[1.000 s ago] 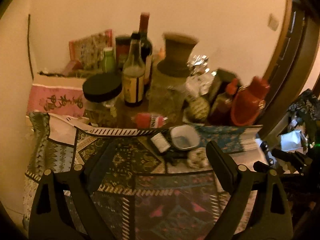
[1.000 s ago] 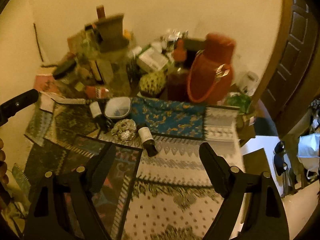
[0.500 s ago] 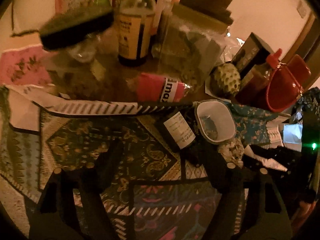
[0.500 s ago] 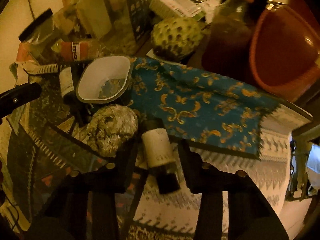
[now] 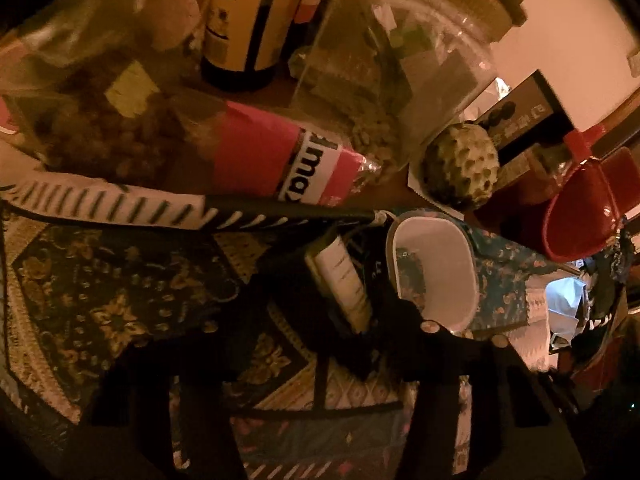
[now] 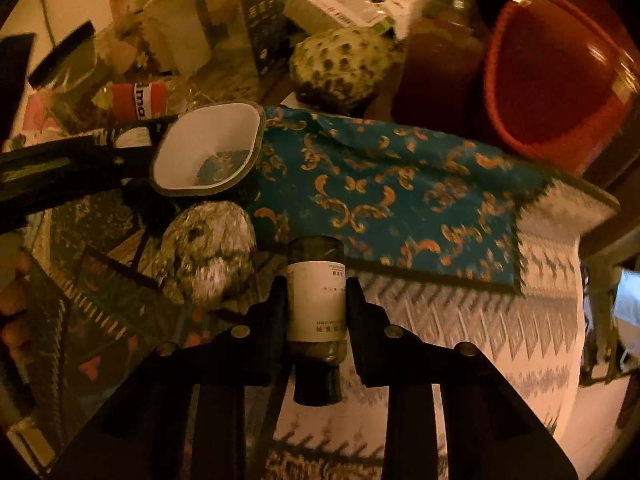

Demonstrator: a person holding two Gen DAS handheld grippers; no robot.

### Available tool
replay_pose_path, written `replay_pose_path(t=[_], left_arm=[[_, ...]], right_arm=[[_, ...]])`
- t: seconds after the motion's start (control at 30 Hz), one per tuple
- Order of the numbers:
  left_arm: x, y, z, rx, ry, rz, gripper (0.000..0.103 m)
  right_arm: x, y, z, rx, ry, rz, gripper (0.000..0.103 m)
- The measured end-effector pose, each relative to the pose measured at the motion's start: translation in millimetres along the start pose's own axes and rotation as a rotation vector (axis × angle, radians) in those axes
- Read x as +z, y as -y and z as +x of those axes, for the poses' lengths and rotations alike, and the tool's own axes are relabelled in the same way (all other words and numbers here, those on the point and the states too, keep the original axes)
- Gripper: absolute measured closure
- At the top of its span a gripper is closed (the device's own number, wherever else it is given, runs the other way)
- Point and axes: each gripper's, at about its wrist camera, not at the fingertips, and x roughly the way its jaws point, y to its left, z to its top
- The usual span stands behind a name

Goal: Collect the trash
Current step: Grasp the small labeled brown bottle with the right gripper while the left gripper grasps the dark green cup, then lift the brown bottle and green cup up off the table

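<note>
A small dark bottle with a white label (image 6: pixel 316 312) lies on the patterned cloth, and my right gripper (image 6: pixel 316 300) is closing on it, its pads against the label on both sides. A second small labelled bottle (image 5: pixel 340 280) lies beside a white plastic cup (image 5: pixel 432 272). My left gripper (image 5: pixel 324 300) straddles that bottle with its jaws closing; in the dim light I see no firm contact. The right wrist view shows the left gripper's fingers (image 6: pixel 80 164) reaching in from the left beside the cup (image 6: pixel 204 148). A crumpled foil ball (image 6: pixel 208 252) rests just left of the right gripper.
Behind the cloth edge stand crowded jars and bottles (image 5: pixel 240 20), a red-labelled packet (image 5: pixel 280 160), a custard apple (image 6: pixel 340 64), a sauce bottle (image 6: pixel 440 48) and a red jug (image 6: pixel 560 80). A blue patterned cloth (image 6: pixel 400 192) lies to the right.
Both grippers have dropped close to the table and tilted further down. The right jaws narrowed from wide apart onto the small bottle; the left jaws narrowed around the other bottle.
</note>
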Motion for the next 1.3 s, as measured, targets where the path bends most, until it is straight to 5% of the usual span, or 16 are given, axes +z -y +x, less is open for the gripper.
replay_pose_path(t=[0.23, 0.4, 0.8, 1.3], left_arm=[[0.2, 15.2, 4.9, 0.052, 0.012, 0.037, 0.061], [-10.9, 19.5, -28.0, 0.051, 0.063, 0.067, 0.062], [-57.6, 74.2, -171.1, 0.035, 0.309, 0.181, 0.062], [-187.1, 137.7, -328.7, 0.024, 0.574, 0.238, 0.062]], right_arm=[[-25.8, 23.0, -41.2, 0.014, 0.052, 0.118, 0.077], [-40.0, 38.4, -76.3, 0.026, 0.096, 0.169, 0.077], [-41.6, 36.5, -152.1, 0.038, 0.287, 0.144, 0.077], [-95.4, 32.3, -274.8, 0.126, 0.540, 0.008, 0.077]])
